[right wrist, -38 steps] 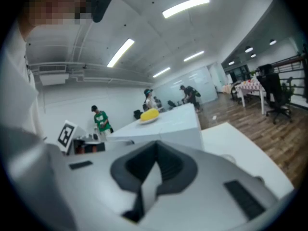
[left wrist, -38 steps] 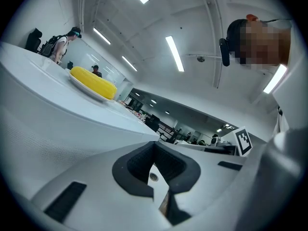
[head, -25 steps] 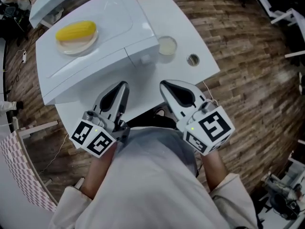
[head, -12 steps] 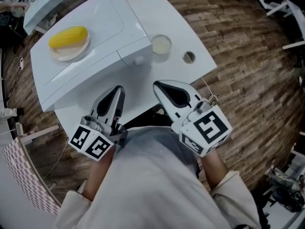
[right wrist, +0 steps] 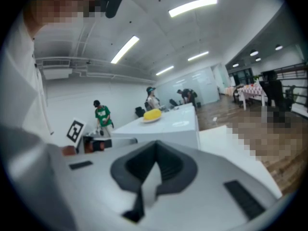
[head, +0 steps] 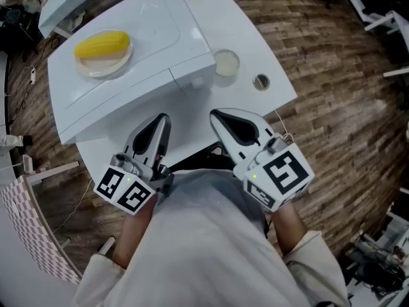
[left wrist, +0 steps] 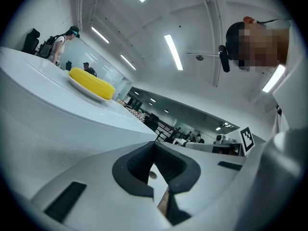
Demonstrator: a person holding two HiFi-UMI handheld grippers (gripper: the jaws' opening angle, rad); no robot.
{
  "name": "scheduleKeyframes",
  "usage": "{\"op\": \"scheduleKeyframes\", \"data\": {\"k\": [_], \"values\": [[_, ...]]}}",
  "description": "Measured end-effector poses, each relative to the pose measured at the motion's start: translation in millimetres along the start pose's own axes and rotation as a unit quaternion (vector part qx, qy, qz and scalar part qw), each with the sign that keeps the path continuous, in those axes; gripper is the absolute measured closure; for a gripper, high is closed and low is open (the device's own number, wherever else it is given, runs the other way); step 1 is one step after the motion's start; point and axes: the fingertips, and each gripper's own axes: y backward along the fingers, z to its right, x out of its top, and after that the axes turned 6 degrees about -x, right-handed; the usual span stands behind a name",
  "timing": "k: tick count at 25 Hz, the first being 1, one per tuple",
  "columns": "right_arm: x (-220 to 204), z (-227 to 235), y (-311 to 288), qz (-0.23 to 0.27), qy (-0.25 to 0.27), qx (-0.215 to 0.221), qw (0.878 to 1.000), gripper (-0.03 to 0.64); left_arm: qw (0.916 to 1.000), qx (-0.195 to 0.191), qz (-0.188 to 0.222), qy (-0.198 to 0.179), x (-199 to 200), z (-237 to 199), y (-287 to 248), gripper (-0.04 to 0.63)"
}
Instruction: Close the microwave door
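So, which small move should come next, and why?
Probably ease the left gripper forward and press the door of the microwave: it looks flush from above but I cannot be sure, and both this and the right gripper are shut, empty, held back.

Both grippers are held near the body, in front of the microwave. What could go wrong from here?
1. The corn cob on its plate rests on top of the microwave; a hard push at the door might jolt it loose.
2. The small bowl stands on the table close to the microwave's front corner; the right gripper might clip it when reaching in.
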Motion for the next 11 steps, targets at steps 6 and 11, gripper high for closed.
{"op": "scheduleKeyframes", "data": {"k": [6, 11], "values": [[-0.5, -3.9, -3.9, -0.004, 0.003, 0.006, 1.0, 0.594, 1.0, 0.004, 0.005, 0.0, 2.7, -4.4, 3.3, 0.577], [-2.2, -6.5, -5.4, -0.008, 0.002, 0.009, 1.0, 0.594, 1.0, 0.004, 0.005, 0.002, 2.5, -5.7, 5.6, 0.577]]}}
